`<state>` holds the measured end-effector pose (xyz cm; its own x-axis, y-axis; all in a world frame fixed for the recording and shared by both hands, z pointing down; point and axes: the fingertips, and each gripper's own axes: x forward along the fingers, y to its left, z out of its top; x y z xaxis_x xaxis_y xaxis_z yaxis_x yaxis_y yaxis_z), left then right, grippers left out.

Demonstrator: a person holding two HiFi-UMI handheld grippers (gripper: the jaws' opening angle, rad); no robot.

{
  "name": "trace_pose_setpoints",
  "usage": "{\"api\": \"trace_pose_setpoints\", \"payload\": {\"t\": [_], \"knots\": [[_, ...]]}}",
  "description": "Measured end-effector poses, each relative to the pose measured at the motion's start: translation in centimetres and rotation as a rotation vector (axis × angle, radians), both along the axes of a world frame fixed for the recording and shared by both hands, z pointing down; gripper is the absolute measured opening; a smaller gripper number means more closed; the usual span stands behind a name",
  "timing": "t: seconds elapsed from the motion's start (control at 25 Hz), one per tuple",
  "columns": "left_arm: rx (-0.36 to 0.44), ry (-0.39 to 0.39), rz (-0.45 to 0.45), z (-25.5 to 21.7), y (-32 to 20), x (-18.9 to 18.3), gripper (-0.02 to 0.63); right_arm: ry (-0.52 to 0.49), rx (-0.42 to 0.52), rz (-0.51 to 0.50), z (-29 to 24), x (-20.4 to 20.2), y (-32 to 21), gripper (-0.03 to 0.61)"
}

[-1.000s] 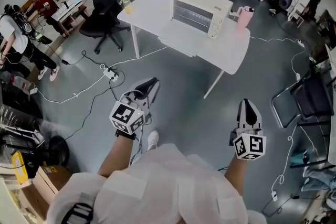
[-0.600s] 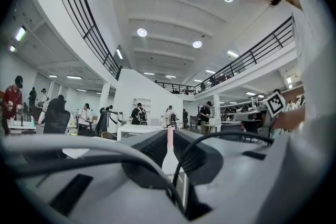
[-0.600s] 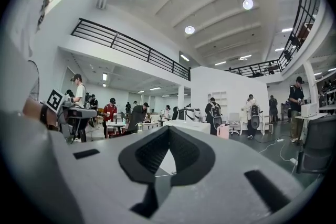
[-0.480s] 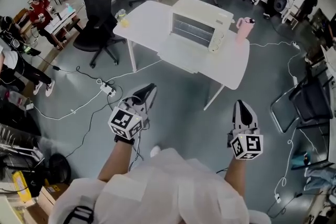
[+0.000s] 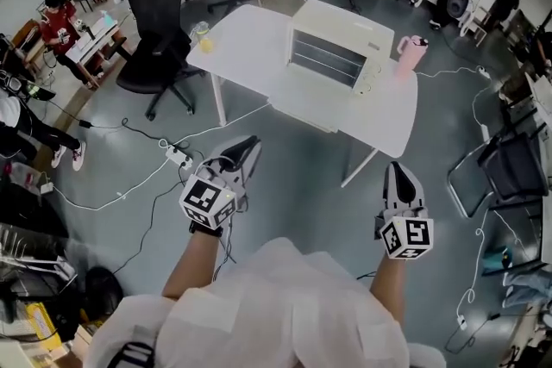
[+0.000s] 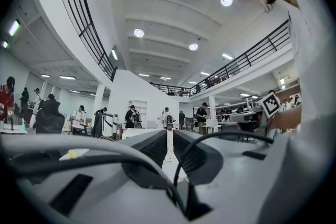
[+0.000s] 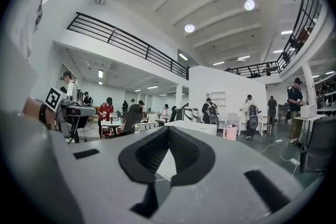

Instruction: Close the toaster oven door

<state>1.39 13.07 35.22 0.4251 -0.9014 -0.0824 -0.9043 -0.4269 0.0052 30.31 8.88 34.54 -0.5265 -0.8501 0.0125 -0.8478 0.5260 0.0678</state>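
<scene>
A cream toaster oven (image 5: 338,47) stands on a white table (image 5: 250,34) a few steps ahead of me. Its door (image 5: 309,102) lies folded down flat in front of the open cavity. Both grippers are held low over the floor, well short of the table and touching nothing. My left gripper (image 5: 245,148) points toward the table's near left leg; its jaws sit together with only a thin slit (image 6: 169,132) and nothing in it. My right gripper (image 5: 399,173) points straight ahead, with its jaw tips meeting (image 7: 169,129) and nothing held.
A pink cup (image 5: 411,53) stands right of the oven and a yellow cup (image 5: 203,34) on the table's left edge. A black office chair (image 5: 155,39) is left of the table. A power strip with cables (image 5: 181,158) lies on the floor; a folding chair (image 5: 509,172) stands right.
The table and oven sit slightly nearer and further right in the head view. Both grippers keep their pose and stay shut and empty.
</scene>
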Motion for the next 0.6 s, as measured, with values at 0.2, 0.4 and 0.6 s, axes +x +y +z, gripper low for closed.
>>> {"api": "trace_pose_setpoints", "payload": {"t": [0.2,0.4,0.6], "knots": [[0.004,0.002,0.018,0.8,-1.6,-2.6,0.026,0.021,0.000,-0.004,0.7,-3.0,-1.5,0.014],[0.002,0.011,0.022,1.4,-3.8,-3.1,0.026,0.048,-0.020,-0.022,1.6,-4.3,-3.5,0.027],[0.006,0.010,0.038,1.4,-7.6,-4.0,0.026,0.064,-0.029,-0.034,2.3,-6.4,-7.1,0.032]]}}
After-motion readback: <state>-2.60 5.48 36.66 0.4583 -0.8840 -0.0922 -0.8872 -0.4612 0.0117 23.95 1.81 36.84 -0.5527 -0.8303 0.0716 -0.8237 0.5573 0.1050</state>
